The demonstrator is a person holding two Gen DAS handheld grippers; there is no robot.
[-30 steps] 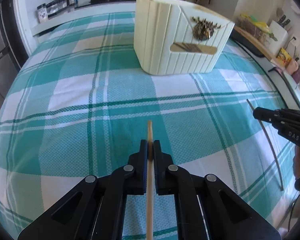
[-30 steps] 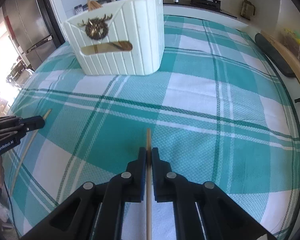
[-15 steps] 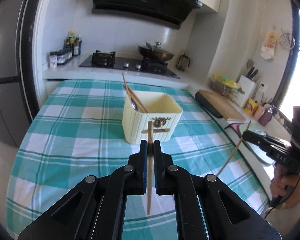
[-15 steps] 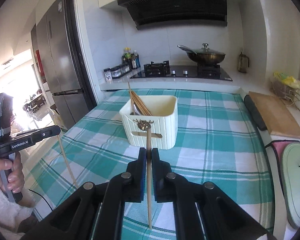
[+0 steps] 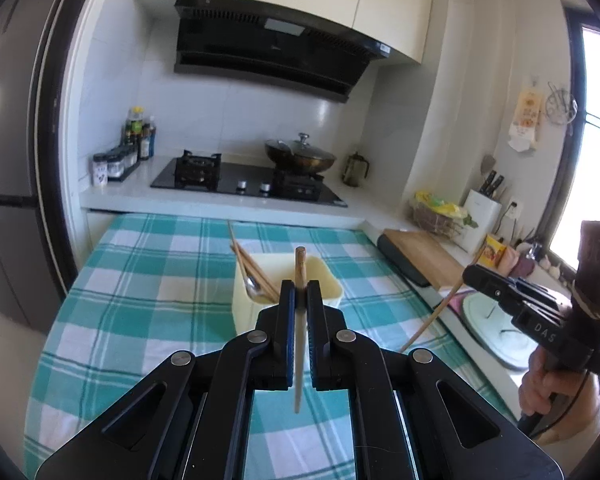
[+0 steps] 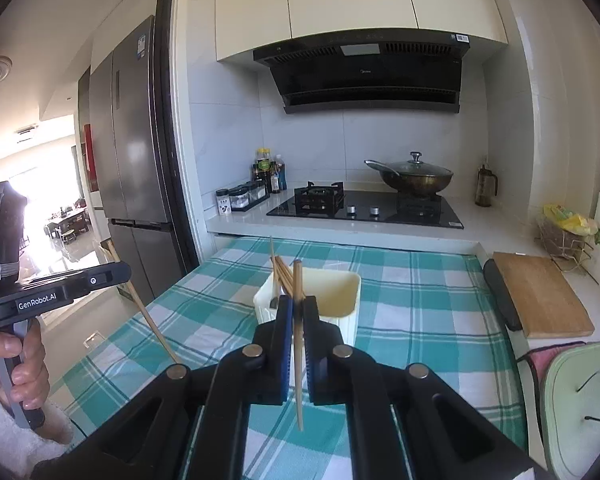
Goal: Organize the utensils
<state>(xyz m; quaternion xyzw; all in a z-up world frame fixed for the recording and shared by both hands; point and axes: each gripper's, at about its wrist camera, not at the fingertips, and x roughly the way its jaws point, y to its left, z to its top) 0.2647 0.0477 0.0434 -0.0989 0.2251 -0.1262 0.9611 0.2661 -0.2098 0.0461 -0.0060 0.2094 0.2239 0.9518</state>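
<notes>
Chopsticks partly sorted: several stand in the cream ribbed plastic holder (image 5: pixel 324 280) on the desk, while left tool (image 5: pixel 299 296) and right tool (image 6: pixel 297 312) each clench one wooden chopstick (image 5: pixel 299 344) above it, undelivered.

- Chopstick (image 5: pixel 300 264): pale matt wood.
- Utensil holder (image 6: pixel 342 294): cream ribbed plastic.
- Tablecloth (image 6: pixel 412 312): woven teal-white checked cloth.
- Hob (image 6: pixel 364 210): glossy black glass.

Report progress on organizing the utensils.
Done: several chopsticks already stand in the cream holder. In hand: left gripper and right gripper each clamp one chopstick, lifted above the checked tablecloth. Left: drop both into the holder.
</notes>
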